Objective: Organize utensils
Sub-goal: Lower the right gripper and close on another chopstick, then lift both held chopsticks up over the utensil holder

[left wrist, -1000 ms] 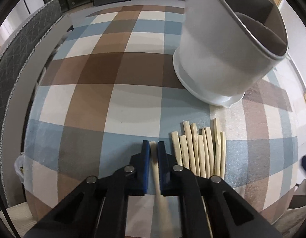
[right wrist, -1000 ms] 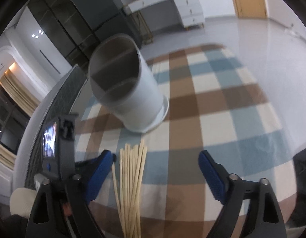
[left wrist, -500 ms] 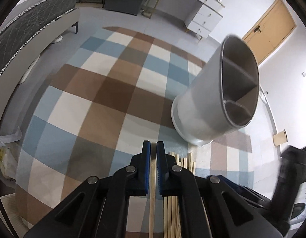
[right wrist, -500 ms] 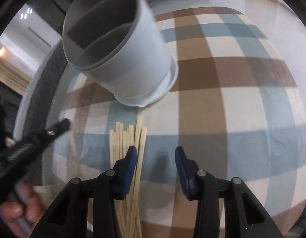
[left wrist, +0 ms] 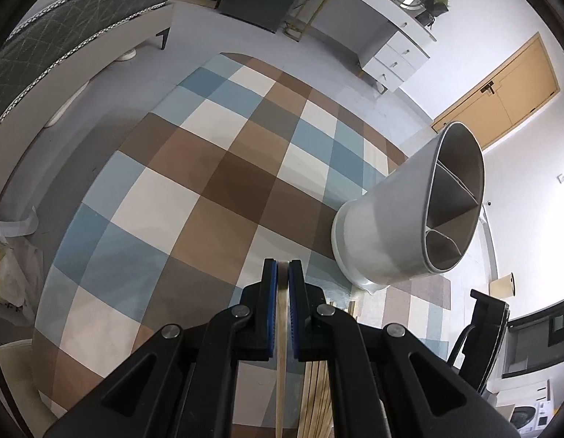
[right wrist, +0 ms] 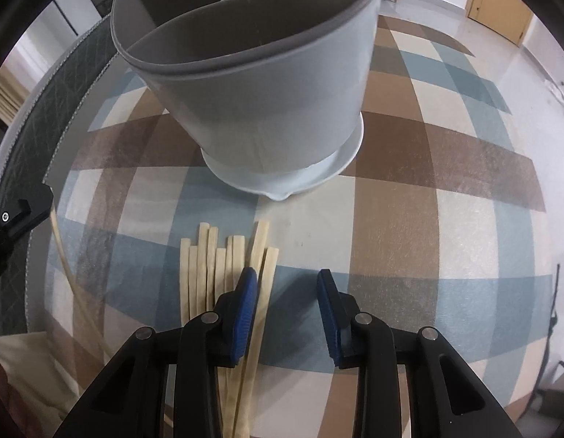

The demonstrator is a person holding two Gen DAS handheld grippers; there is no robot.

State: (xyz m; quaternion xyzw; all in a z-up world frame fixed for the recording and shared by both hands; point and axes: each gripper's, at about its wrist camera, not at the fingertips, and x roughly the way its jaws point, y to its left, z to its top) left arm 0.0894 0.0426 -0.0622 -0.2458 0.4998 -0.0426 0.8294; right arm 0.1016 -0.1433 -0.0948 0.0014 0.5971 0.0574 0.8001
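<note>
— What's the left gripper (left wrist: 283, 273) got?

— One chopstick (left wrist: 282, 328), clamped tight between the blue pads, lifted off the checked cloth (left wrist: 194, 197) (pale wood, running back under the jaws).

— And the right gripper (right wrist: 286, 284)?

— Its jaws are closing, pointing down over the bundle of chopsticks (right wrist: 227, 266) on the cloth. The left pad sits over the right edge of the bundle; the outermost stick lies just inside the gap. I can't see the pads pressing on anything.

— Where's the holder?

— The white utensil holder (right wrist: 267, 109) stands upright just beyond the bundle's tips, divided inside into compartments (nothing in them that I can see).
</note>
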